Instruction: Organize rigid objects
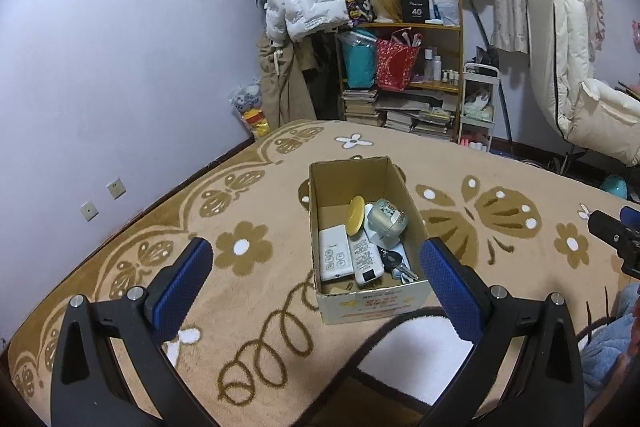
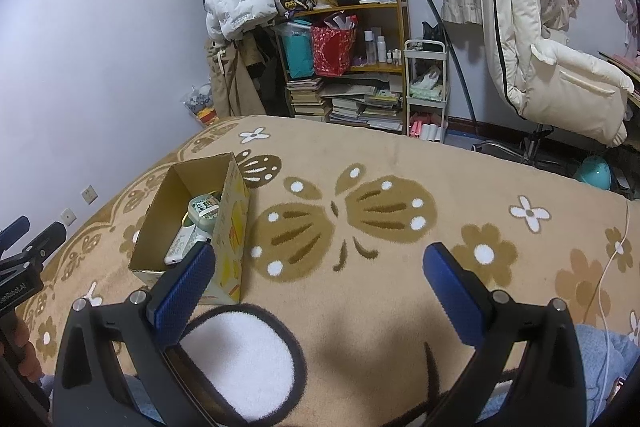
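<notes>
An open cardboard box [image 1: 402,298] stands on the tan flowered blanket [image 1: 256,187]. Inside lie a white power strip [image 1: 335,254], a white remote [image 1: 365,259], a yellow lid [image 1: 357,215], a round silvery tin [image 1: 387,219] and a car key with keys [image 1: 396,265]. My left gripper [image 1: 316,269] hovers open just above the box's near end, nothing between its blue pads. In the right wrist view the box [image 2: 230,227] sits at the left with the tin [image 2: 205,212] and remote [image 2: 182,247] showing. My right gripper [image 2: 318,269] is open and empty over bare blanket [image 2: 400,155], right of the box.
A wooden shelf [image 1: 404,75] with books, bags and bottles stands beyond the bed beside hanging coats. A white cart [image 2: 426,95] and a padded white chair [image 2: 552,67] are at the back right. A white cable [image 2: 612,263] runs along the blanket's right side. A hand [image 2: 24,355] holds the other gripper.
</notes>
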Demonstrator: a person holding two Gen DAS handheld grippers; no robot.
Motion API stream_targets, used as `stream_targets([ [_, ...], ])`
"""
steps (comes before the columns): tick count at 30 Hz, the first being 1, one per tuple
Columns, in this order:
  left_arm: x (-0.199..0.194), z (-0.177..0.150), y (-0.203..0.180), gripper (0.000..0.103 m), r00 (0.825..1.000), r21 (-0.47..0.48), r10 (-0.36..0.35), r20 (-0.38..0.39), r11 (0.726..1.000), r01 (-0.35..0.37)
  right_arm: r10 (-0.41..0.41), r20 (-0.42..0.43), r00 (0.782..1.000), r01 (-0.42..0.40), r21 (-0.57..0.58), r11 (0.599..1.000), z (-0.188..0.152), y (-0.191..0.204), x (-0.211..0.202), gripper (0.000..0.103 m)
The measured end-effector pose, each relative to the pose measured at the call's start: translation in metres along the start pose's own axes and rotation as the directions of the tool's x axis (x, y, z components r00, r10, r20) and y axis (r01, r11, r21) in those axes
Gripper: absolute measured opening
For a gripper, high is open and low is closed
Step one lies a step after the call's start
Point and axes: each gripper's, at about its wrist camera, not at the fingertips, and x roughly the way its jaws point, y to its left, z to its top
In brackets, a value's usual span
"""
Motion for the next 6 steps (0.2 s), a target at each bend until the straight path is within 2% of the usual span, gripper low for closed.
stream_targets([
  [6,0.0025,-0.0021,0.0,0.103,1.0,0.002,0.006,-0.012,1.0,-0.006,0.0,0.0,1.0,0.0,-0.001,1.0,0.0006,0.0001,0.0003,0.103],
])
